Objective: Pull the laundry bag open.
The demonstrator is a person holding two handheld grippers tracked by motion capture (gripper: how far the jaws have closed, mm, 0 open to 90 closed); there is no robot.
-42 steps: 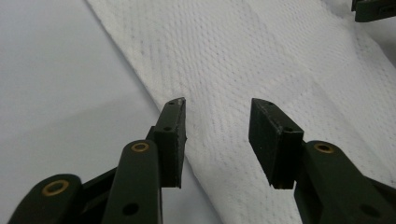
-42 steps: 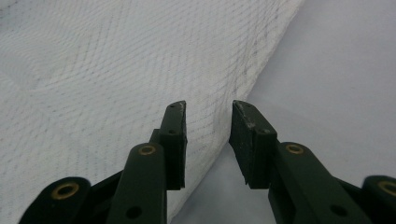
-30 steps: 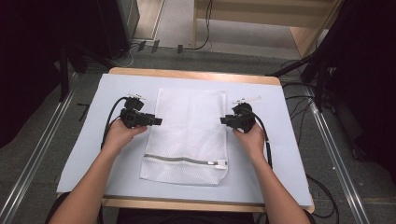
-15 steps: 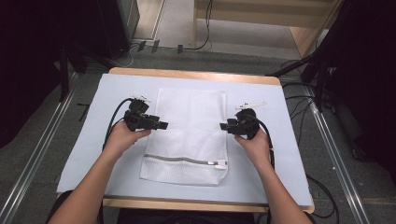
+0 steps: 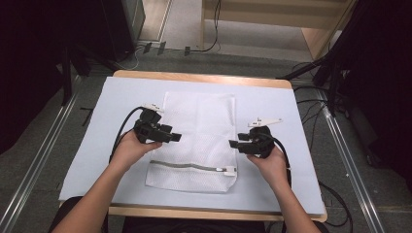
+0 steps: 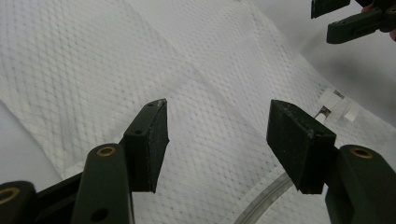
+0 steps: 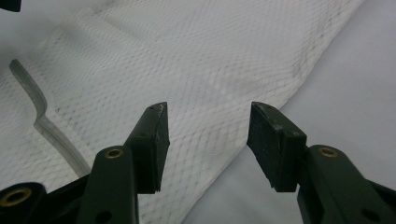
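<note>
A white mesh laundry bag lies flat in the middle of the table, its grey zipper running across the near end. My left gripper hovers over the bag's left edge and points inward. Its jaws have just been opening and stand open, with the mesh lying beneath them. My right gripper hovers over the bag's right edge, facing the left one. Its jaws have also just been opening and are open above the bag's border. Neither gripper holds anything.
A pale blue sheet covers the wooden table. Small white tags sit by the zipper's end. Cables trail on the floor at the right, and dark equipment stands at both sides.
Both hands have slid toward the table's near edge along the bag's sides. Both pairs of jaws stand wider apart than before.
</note>
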